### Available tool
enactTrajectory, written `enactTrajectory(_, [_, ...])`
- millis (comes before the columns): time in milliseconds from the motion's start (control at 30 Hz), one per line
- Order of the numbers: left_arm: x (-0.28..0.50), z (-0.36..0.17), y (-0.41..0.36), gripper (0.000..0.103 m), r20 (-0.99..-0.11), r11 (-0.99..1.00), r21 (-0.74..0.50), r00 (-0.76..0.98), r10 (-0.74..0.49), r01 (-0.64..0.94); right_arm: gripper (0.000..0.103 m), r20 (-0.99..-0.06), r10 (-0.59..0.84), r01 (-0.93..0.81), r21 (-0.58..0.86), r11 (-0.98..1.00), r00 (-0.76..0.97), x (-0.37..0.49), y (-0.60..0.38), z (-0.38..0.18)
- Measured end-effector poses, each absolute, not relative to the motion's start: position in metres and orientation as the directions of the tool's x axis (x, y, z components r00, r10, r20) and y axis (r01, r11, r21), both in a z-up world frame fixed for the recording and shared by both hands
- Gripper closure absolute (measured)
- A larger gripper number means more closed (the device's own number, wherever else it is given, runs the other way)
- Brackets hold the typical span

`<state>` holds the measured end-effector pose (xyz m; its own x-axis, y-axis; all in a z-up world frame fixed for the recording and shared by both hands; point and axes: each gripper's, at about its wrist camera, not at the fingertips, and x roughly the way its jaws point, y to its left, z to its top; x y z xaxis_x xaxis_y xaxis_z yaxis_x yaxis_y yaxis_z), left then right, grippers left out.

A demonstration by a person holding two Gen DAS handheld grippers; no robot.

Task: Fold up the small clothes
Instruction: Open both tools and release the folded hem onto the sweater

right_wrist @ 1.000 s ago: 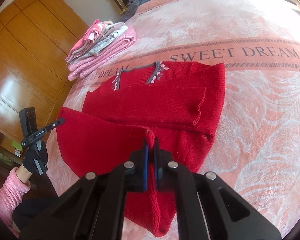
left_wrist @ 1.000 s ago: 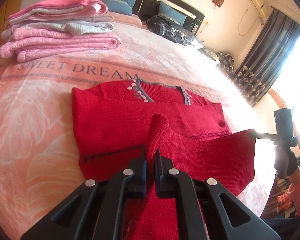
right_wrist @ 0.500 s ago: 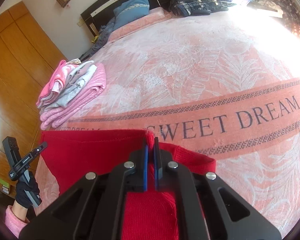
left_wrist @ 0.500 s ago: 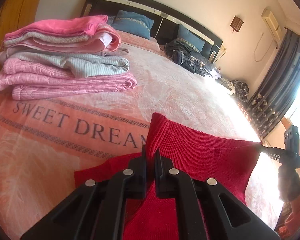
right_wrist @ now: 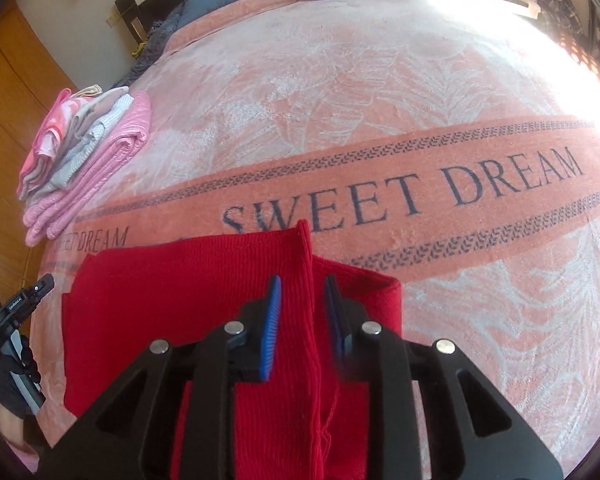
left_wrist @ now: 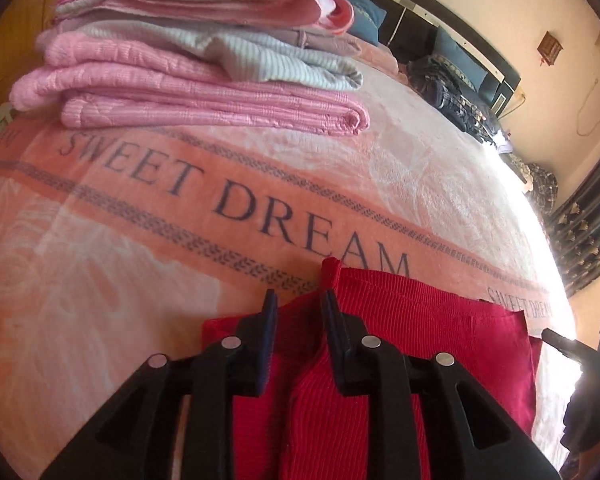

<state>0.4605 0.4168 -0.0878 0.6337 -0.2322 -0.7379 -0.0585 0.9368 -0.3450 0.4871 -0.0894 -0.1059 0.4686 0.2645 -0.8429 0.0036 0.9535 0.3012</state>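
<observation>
Now both tongs, left (left_wrist: 298, 306) and right (right_wrist: 300, 292), stand parted over the red sweater (right_wrist: 188, 300). It lies folded on the bed (right_wrist: 380, 100).

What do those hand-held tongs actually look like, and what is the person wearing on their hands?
Both are black plastic tongs with triangular cut-outs and round silver bolts. The left tongs and right tongs have ribbed blue pads inside each finger. Seen from the opposite camera, each handle is gripped in a black glove; a small label's lettering is unreadable.
</observation>
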Motion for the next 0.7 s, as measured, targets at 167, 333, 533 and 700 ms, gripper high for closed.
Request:
enactTrajectory(167, [0.375, -0.053, 0.393, 0.063, -0.757, 0.961, -0.254, 0.596, -0.269, 0.111, 0.064, -0.860, 0.325, -0.100, 0.311, 0.945, 0.394, 0.402, -0.091, -0.071])
enactTrajectory(333, [0.312, -0.083, 0.375, 0.060, -0.756, 0.928, -0.339, 0.542, -0.367, 0.154, 0.062, -0.874, 0.367, -0.109, 0.350, 0.930, 0.320, 0.339, -0.096, -0.108])
enactTrajectory(533, [0.318, -0.130, 0.362, 0.060, -0.804, 0.935, -0.332, 0.481, -0.349, 0.124, 0.068, -0.878, 0.397, -0.065, 0.395, 0.916, 0.267, 0.335, -0.099, -0.163])
enactTrajectory(700, [0.330, -0.147, 0.354, 0.060, -0.815, 0.935, -0.330, 0.461, -0.352, 0.132, 0.091, -0.868, 0.427, -0.096, 0.416, 0.904, 0.253, 0.340, -0.096, -0.163])
